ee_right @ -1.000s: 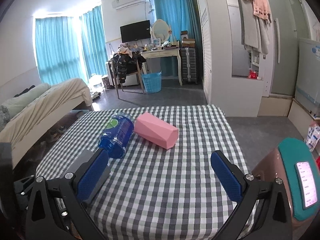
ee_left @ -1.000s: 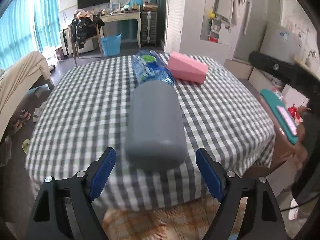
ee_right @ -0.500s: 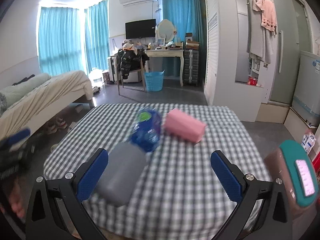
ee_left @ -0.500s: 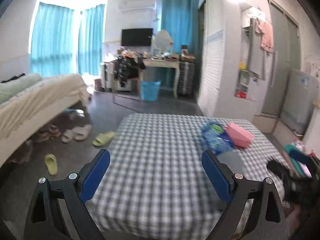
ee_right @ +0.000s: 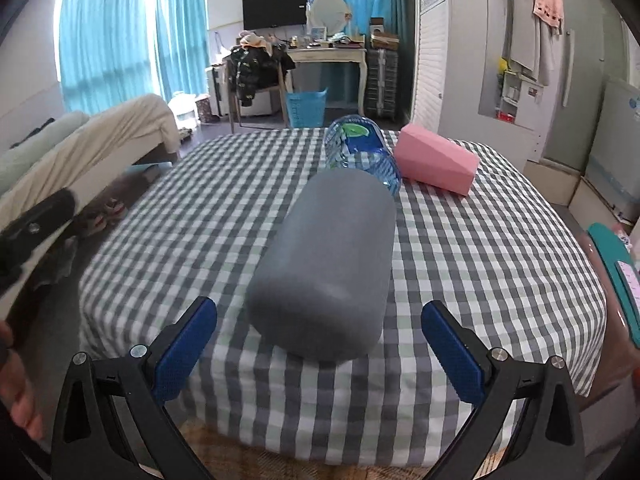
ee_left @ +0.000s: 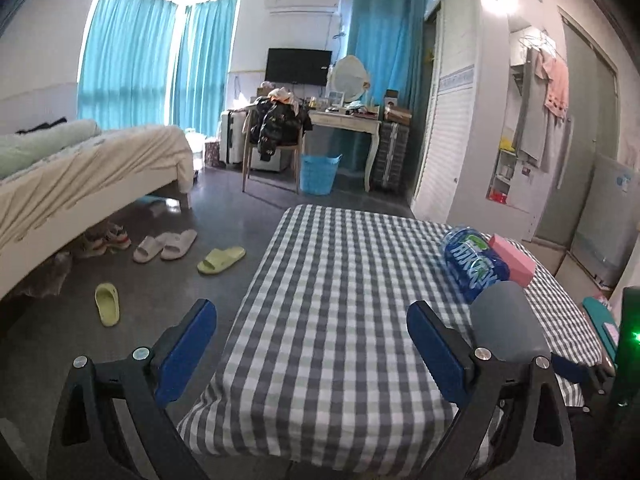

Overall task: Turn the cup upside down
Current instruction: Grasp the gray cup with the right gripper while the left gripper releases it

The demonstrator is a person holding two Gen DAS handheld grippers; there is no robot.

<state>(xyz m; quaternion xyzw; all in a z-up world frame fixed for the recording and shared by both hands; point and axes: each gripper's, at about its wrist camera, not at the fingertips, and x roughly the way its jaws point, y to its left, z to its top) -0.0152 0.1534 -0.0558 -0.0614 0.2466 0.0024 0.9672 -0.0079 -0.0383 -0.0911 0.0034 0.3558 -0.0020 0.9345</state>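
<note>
A grey cup (ee_right: 326, 264) lies on its side on the checked tablecloth (ee_right: 480, 248), its closed base towards me. My right gripper (ee_right: 318, 354) is open, its blue pads on either side of the cup's near end, just short of it. In the left wrist view the grey cup (ee_left: 506, 326) lies at the right, partly behind the right finger. My left gripper (ee_left: 312, 354) is open and empty over the table's left near corner.
A blue-labelled water bottle (ee_right: 362, 152) lies on its side just behind the cup. A pink cup (ee_right: 436, 164) lies on its side to the bottle's right. A teal-topped device (ee_right: 616, 264) stands off the table's right edge. A bed (ee_left: 80, 176) and slippers (ee_left: 168, 244) are at the left.
My right gripper has swung left and closer, so the grey cup now lies between its pads. My left gripper has moved off to the left, away from the cup.
</note>
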